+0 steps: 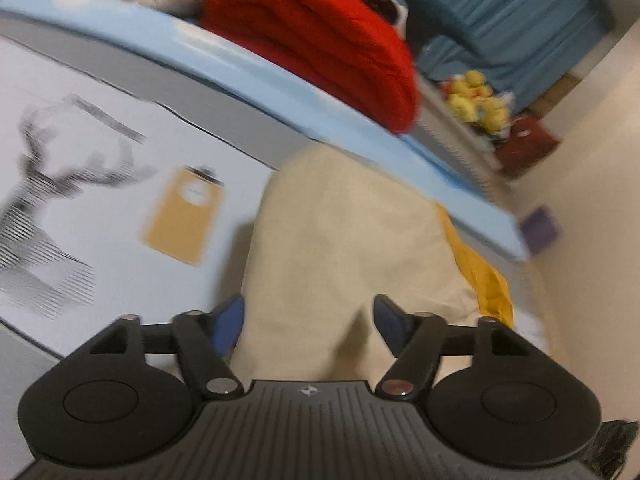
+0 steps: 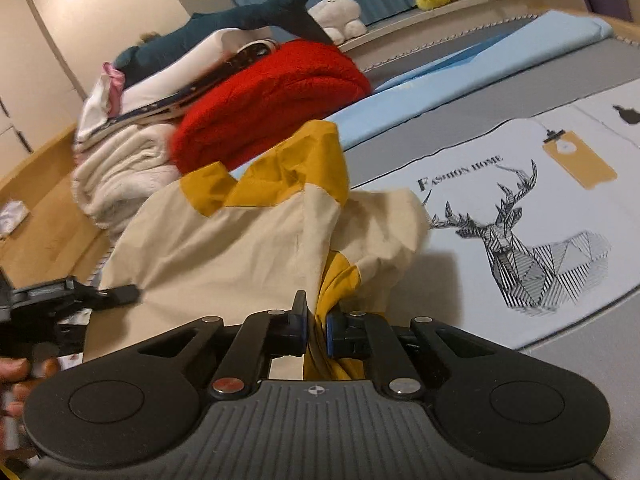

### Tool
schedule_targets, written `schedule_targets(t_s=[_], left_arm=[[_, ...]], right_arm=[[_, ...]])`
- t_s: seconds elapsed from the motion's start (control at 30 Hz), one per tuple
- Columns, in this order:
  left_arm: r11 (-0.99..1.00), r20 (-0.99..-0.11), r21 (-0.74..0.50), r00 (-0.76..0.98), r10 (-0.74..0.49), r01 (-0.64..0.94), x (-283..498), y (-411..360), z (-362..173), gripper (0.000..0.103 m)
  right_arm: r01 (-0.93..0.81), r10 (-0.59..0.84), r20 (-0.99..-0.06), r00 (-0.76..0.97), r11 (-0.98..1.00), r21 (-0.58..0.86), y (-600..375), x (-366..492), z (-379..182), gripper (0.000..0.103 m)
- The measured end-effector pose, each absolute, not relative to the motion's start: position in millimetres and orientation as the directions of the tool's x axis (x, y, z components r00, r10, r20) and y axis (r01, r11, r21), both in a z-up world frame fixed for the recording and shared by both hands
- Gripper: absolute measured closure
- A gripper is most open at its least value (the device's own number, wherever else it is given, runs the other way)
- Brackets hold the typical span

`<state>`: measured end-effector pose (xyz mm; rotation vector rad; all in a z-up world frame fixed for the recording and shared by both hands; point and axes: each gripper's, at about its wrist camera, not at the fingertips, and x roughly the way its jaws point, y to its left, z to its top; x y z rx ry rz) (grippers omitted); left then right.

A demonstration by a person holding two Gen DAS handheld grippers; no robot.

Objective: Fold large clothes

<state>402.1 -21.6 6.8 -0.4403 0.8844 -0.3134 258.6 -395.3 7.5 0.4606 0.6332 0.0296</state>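
Observation:
A beige and mustard-yellow garment (image 2: pixel 240 240) hangs bunched above the bed. My right gripper (image 2: pixel 317 330) is shut on a fold of its yellow part, the cloth pinched tight between the blue pads. In the left wrist view the beige cloth (image 1: pixel 340 240) runs up between the jaws of my left gripper (image 1: pixel 310 320). Those jaws stand wide, with a gap between the right pad and the fabric. A yellow strip (image 1: pixel 484 280) shows at the garment's right edge. The left tool and the hand (image 2: pixel 20 376) holding it appear at the left edge of the right wrist view.
A folded red knit (image 2: pixel 272 100) and a pile of white clothes (image 2: pixel 120 168) lie behind the garment, with a shark plush (image 2: pixel 240 16) beyond. The bed cover with the deer print (image 2: pixel 520 240) stretches to the right. Yellow plush toys (image 1: pixel 480 100) sit on a far ledge.

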Motion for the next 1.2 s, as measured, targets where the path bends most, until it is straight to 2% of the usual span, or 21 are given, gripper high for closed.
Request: schedule_targets(t_s=[0.03, 0.17, 0.27, 0.33, 0.37, 0.43, 0.5, 0.6, 0.7, 0.77, 0.83, 0.9, 0.97, 1.0, 1.03, 1.2], left_arm=[[0.884, -0.686, -0.457, 0.592, -0.423, 0.101, 400.1, -22.3, 8.9, 0.027], [0.874, -0.718, -0.434, 0.501, -0.483, 0.22, 379.8, -28.3, 10.7, 0.027], [0.884, -0.795, -0.349, 0.402, -0.455, 0.311, 359.2, -41.1, -7.9, 0.027], [0.908, -0.851, -0.216, 0.387, -0.356, 0.36, 343.2, -52.4, -25.4, 0.021], [0.912, -0.864, -0.163, 0.392, -0.317, 0.377, 334.6, -55.4, -29.4, 0.02], [0.912, -0.861, -0.185, 0.388, -0.33, 0.366, 319.9, -50.3, -26.2, 0.021], [0.903, -0.845, -0.202, 0.398, -0.356, 0.379, 301.6, -49.0, -20.6, 0.022], [0.892, -0.901, -0.111, 0.335, -0.276, 0.437, 277.4, -51.7, -37.5, 0.015], [0.903, -0.911, -0.044, 0.354, -0.212, 0.427, 251.4, -43.7, -23.8, 0.015], [0.904, -0.862, 0.042, 0.472, -0.182, 0.426, 226.9, -42.4, 7.7, 0.015], [0.908, -0.788, 0.075, 0.582, -0.2, 0.413, 195.4, -37.8, 41.9, 0.012], [0.917, -0.715, 0.053, 0.656, -0.242, 0.395, 160.7, -31.1, 72.1, 0.0], [0.928, -0.642, 0.034, 0.72, -0.265, 0.372, 121.5, -25.3, 95.1, 0.0], [0.93, -0.619, 0.027, 0.737, -0.272, 0.366, 103.0, -25.5, 104.3, 0.0], [0.932, -0.599, 0.016, 0.75, -0.281, 0.362, 86.7, -25.7, 110.7, 0.0], [0.96, -0.551, -0.03, 0.796, -0.248, 0.278, 4.2, -31.5, 119.5, 0.0]], right_arm=[[0.159, 0.107, -0.595, 0.796, 0.912, 0.377, -391.4, 257.9, 4.5, 0.077], [0.229, 0.065, -0.643, 0.763, 0.903, 0.363, -400.5, 249.5, -1.0, 0.074], [0.138, 0.164, -0.643, 0.748, 0.909, 0.393, -402.9, 234.6, 3.2, 0.073], [0.073, 0.26, -0.677, 0.688, 0.904, 0.42, -396.7, 231.2, -3.6, 0.059], [0.053, 0.275, -0.723, 0.634, 0.917, 0.396, -391.5, 229.1, -12.0, 0.057], [0.032, 0.196, -0.806, 0.558, 0.966, 0.256, -378.8, 220.5, -26.0, 0.056], [0.032, 0.174, -0.816, 0.552, 0.973, 0.229, -378.6, 208.7, -27.7, 0.055], [0.071, 0.147, -0.842, 0.519, 0.974, 0.214, -386.2, 191.3, -26.9, 0.055], [0.038, -0.002, -0.885, 0.466, 0.999, 0.018, -376.9, 165.3, -20.9, 0.055], [0.016, -0.083, -0.851, 0.519, 0.996, -0.088, -369.8, 145.2, 0.0, 0.055], [0.056, -0.112, -0.775, 0.622, 0.994, -0.098, -369.0, 119.1, 36.1, 0.054], [0.118, -0.129, -0.697, 0.706, 0.991, -0.064, -367.2, 92.7, 69.9, 0.05], [0.172, -0.154, -0.61, 0.777, 0.985, -0.029, -360.4, 60.1, 99.6, 0.027], [0.189, -0.167, -0.57, 0.804, 0.982, -0.019, -355.4, 44.3, 111.3, 0.008], [0.199, -0.175, -0.533, 0.828, 0.98, -0.013, -349.0, 27.8, 120.3, 0.001], [0.179, -0.151, -0.45, 0.88, 0.984, 0.02, -312.2, -48.5, 131.3, 0.001]])
